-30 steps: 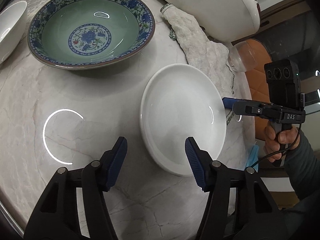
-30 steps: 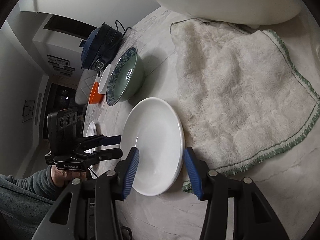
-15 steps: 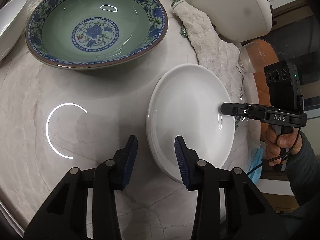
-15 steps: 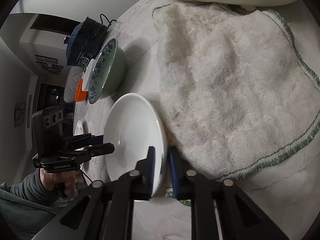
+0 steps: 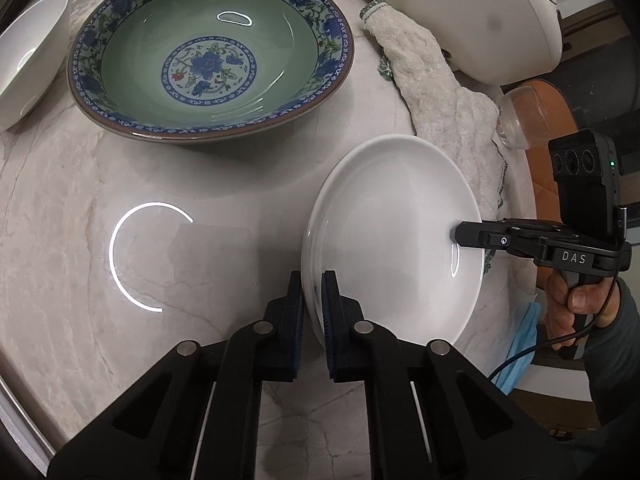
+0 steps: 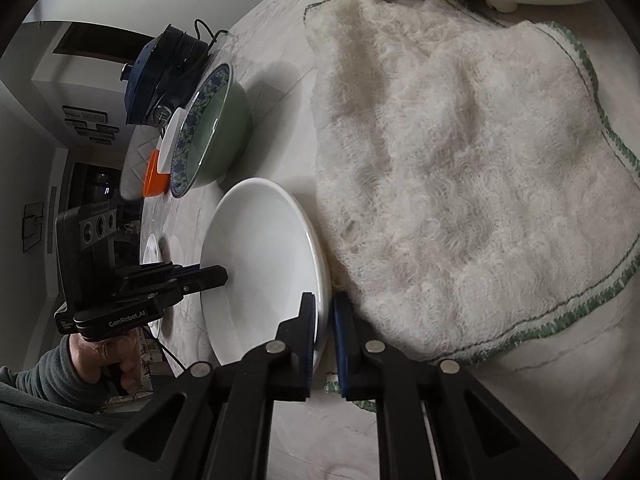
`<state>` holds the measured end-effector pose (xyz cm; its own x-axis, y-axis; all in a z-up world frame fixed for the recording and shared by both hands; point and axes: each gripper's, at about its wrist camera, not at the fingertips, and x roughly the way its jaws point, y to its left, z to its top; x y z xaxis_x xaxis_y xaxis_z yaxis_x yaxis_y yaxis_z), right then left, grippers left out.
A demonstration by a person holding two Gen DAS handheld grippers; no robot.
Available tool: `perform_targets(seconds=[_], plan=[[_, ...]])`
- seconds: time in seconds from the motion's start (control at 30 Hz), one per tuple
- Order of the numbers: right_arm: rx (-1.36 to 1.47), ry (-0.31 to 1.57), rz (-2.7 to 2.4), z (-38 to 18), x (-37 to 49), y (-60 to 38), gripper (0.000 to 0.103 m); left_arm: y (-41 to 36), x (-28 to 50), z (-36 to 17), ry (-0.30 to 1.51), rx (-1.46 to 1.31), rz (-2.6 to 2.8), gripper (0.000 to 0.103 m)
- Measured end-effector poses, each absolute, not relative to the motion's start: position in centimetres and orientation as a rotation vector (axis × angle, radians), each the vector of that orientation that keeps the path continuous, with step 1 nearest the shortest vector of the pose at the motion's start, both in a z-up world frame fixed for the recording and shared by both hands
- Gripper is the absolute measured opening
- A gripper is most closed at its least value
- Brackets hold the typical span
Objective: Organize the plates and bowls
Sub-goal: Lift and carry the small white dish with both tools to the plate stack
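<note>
A white plate (image 5: 392, 240) lies on the marble table (image 5: 80, 208), seen also in the right wrist view (image 6: 260, 256). My left gripper (image 5: 312, 292) is shut on the plate's near-left rim. My right gripper (image 6: 323, 312) is shut on the opposite rim, next to the cloth; it also shows in the left wrist view (image 5: 456, 236). The left gripper shows in the right wrist view (image 6: 218, 274) at the plate's far edge. A large green bowl (image 5: 208, 48) with a blue floral pattern stands behind the plate, and appears in the right wrist view (image 6: 208, 128).
A white bowl (image 5: 28, 60) sits at the far left. A white cloth (image 6: 460, 184) lies right beside the plate. A big white appliance (image 5: 460, 8) stands behind it. An orange dish (image 6: 154, 180) and a dark blue appliance (image 6: 164, 72) are further back.
Both grippers closed from wide open onto opposite rims of the white plate. The left gripper moved forward towards the plate and bowl.
</note>
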<state>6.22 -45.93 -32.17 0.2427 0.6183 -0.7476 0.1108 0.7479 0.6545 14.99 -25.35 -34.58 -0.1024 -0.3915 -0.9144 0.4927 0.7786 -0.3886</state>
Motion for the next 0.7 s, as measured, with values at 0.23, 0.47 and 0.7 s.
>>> perform_targets(seconds=[0.23,0.47,0.7], plan=[[0.642,1.321,0.323,-31.1,6.0,-45.0,0.011,-25.8,14.5,-33.4,1.495,0.082,-0.747,0.007],[0.644,1.306,0.295,-29.2,5.4,-44.7,0.012,-25.0,14.4,-32.0,1.502,0.033,-0.741,0.007],[0.709,1.285,0.285,-28.1,5.2,-45.1,0.012,-24.0,14.0,-30.9,1.518,-0.003,-0.742,0.007]])
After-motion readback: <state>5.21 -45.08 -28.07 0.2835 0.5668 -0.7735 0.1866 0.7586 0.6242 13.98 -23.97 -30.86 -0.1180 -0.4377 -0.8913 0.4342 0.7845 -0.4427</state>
